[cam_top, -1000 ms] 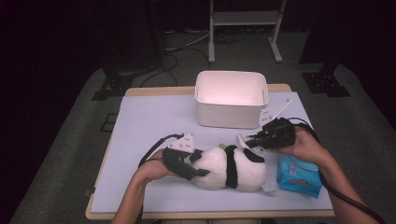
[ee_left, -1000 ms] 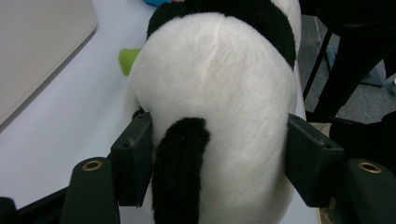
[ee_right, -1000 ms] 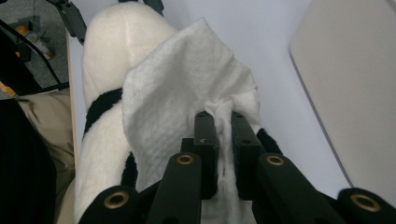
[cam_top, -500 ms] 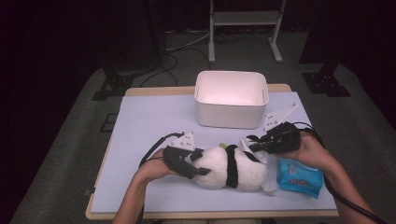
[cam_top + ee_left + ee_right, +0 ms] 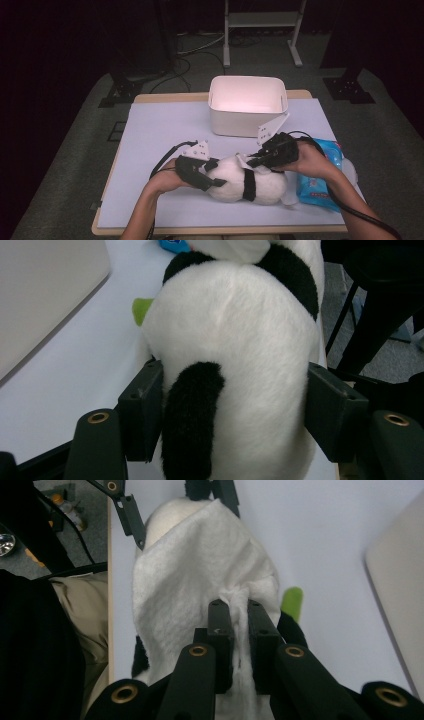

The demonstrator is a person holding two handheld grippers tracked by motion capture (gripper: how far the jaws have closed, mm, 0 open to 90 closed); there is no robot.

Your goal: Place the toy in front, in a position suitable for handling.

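A black-and-white panda plush (image 5: 260, 186) lies on its side on the pale table (image 5: 165, 130) near the front edge. My left gripper (image 5: 216, 181) is shut on the plush's left end; in the left gripper view its pads (image 5: 142, 415) press into both sides of the furry body (image 5: 240, 330). My right gripper (image 5: 248, 161) comes in from the right over the plush. It is shut on a white wipe (image 5: 190, 580), pinched at a puckered fold between the jaws (image 5: 235, 605) and draped across the plush's top.
A white bin (image 5: 247, 102) stands behind the plush at the table's middle back. A blue wipe pack (image 5: 320, 175) lies at the right, under my right forearm. A small green piece (image 5: 291, 602) of the plush sticks out on the bin side.
My right gripper has slid a little to the left along the plush, pulling the white wipe with it. The left gripper and the plush have stayed put.
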